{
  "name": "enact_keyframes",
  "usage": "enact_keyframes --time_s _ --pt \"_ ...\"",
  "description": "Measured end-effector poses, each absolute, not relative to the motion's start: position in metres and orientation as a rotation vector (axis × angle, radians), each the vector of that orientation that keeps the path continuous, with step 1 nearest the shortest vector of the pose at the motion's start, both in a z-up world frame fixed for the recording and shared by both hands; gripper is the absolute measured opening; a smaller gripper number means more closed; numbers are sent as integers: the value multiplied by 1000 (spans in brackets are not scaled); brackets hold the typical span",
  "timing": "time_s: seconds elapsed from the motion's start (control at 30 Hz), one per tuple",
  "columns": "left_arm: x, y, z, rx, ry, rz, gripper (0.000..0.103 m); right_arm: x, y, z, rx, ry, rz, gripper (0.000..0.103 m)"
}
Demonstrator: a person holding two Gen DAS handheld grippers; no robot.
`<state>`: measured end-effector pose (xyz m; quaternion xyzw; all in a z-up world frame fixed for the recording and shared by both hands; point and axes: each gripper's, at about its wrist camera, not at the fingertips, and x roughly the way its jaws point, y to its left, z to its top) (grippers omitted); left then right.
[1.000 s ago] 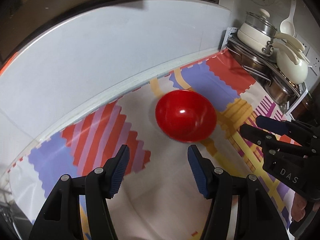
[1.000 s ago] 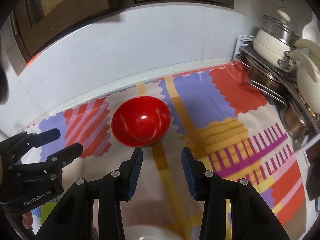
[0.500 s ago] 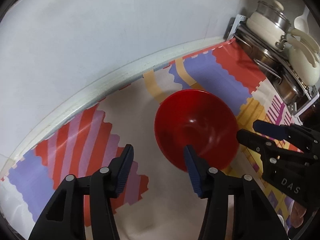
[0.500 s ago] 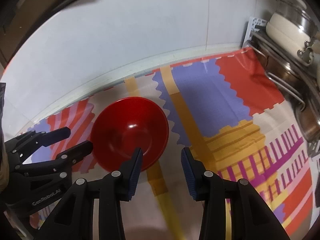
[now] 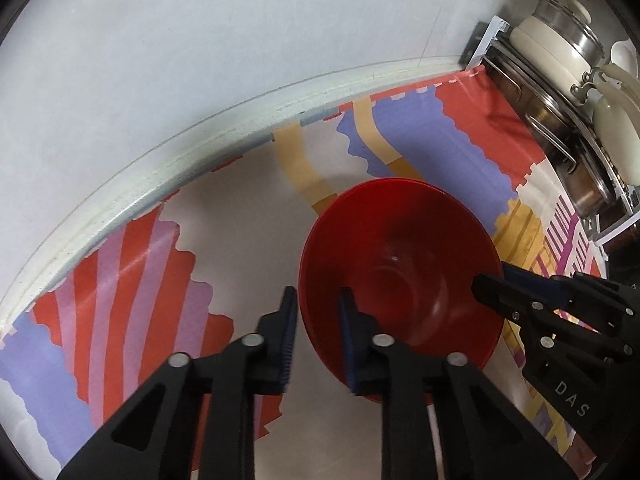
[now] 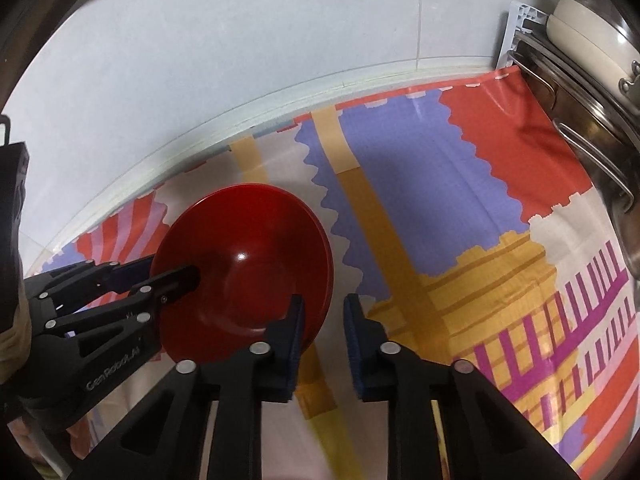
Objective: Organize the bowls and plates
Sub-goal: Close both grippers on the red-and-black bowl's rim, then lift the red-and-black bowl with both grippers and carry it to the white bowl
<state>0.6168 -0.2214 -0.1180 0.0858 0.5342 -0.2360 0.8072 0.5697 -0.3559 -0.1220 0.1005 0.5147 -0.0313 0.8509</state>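
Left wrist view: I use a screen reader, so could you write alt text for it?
Two black grippers straddle opposite rims of a red bowl on a colourful patterned mat: the left gripper from below, the right gripper from the right. Pots stand top right.

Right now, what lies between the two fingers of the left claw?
In the left wrist view, the near rim of the glossy red bowl stands between the left claw's fingers, with small gaps either side.

Glossy red bowl (image 5: 400, 272) (plastic-looking); shiny metal pots (image 5: 560, 152).
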Motion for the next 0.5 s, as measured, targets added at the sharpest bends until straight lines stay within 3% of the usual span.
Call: enact_keyframes --time_s 0.07,0.5 --pt "618 -221 -119 180 1139 -499 13 570 -355 -123 211 1081 -61 14" --pt "597 -206 -90 114 1114 -498 12 555 -353 -106 242 1054 -87 11"
